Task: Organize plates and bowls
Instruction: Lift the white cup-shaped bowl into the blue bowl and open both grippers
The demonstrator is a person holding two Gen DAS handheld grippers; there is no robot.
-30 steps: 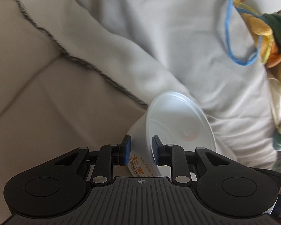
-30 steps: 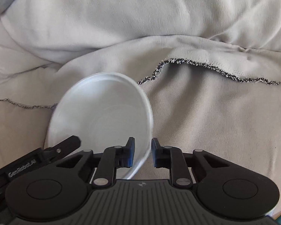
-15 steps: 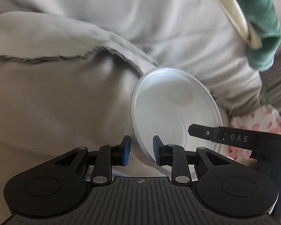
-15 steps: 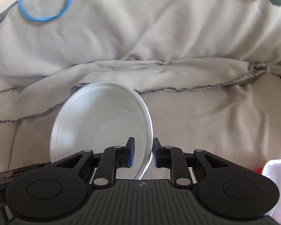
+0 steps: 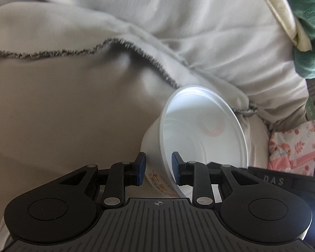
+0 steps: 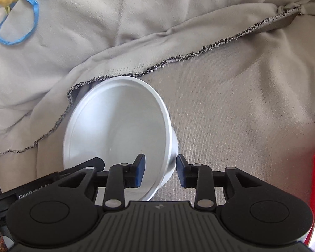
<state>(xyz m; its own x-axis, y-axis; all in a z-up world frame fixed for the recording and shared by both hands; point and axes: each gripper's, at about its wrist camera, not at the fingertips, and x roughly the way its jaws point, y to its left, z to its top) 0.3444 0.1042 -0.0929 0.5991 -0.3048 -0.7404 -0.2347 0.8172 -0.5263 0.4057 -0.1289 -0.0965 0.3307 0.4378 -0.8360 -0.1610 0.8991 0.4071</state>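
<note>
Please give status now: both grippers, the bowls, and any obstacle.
Left gripper shut on white plastic bowl rim. Right gripper shut on metal bowl rim. Both bowls tilted over beige blanket. No obstacle seen.

I see a beige blanket [image 5: 63, 115] with a dark frayed hem [image 6: 199, 51] across both views, a blue loop [image 6: 19, 21] top left, green plush [image 5: 304, 21] top right, and floral pink cloth [image 5: 294, 145] at right.
</note>
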